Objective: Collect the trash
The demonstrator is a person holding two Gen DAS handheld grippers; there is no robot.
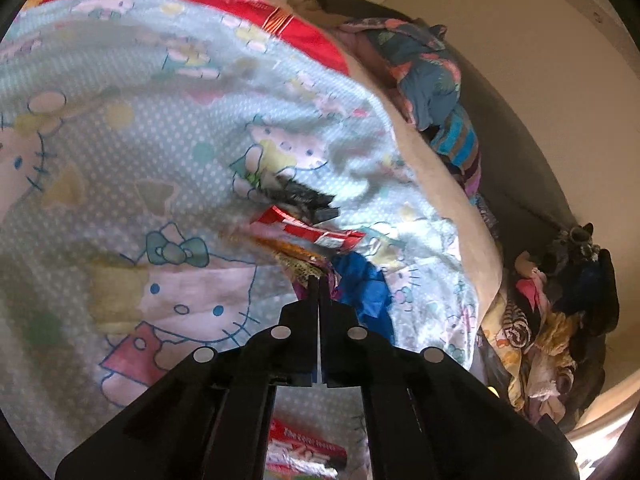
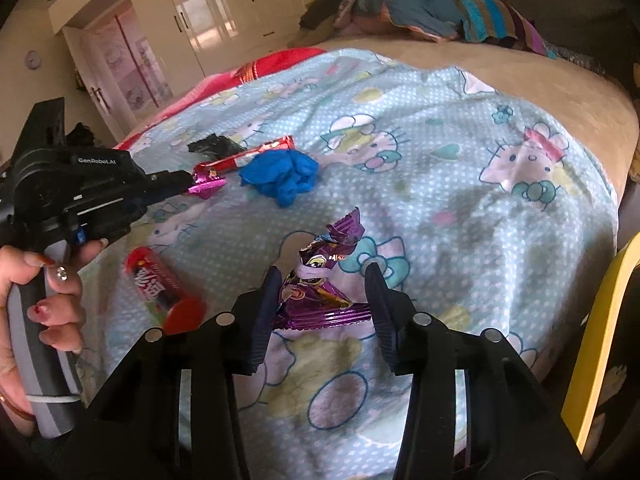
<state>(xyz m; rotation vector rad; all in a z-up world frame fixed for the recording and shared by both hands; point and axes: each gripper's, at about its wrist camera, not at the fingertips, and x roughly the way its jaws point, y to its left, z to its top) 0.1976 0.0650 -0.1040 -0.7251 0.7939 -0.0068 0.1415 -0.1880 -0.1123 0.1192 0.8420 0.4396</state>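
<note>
Trash lies scattered across the pale-blue cartoon-cat printed bedsheet; collection appears to be at an early stage, judging by how much is left.

Left gripper: jaws closed together on the end of a small magenta foil wrapper, seen pinched at its tip in the right wrist view. Whether the wrapper is clear of the sheet cannot be told.

Right gripper: jaws wide apart, holding nothing. They stand on either side of a crumpled purple foil snack packet lying on the sheet; contact with either finger cannot be confirmed.

Items outstanding on the sheet:
- long red candy-bar wrapper, just beyond the magenta one;
- crumpled black plastic wrapper, beside the red wrapper's far side;
- bunched blue disposable glove, near the red wrapper;
- red cylindrical sweet tube with a red cap, left of the right gripper.

No bin or bag is visible in either view, so no item can be counted as disposed of.

Assessment: one piece secured, one lined up for grasping, four untouched. A heap of mixed clothing at the bed's far end appears unrelated to the task.
</note>
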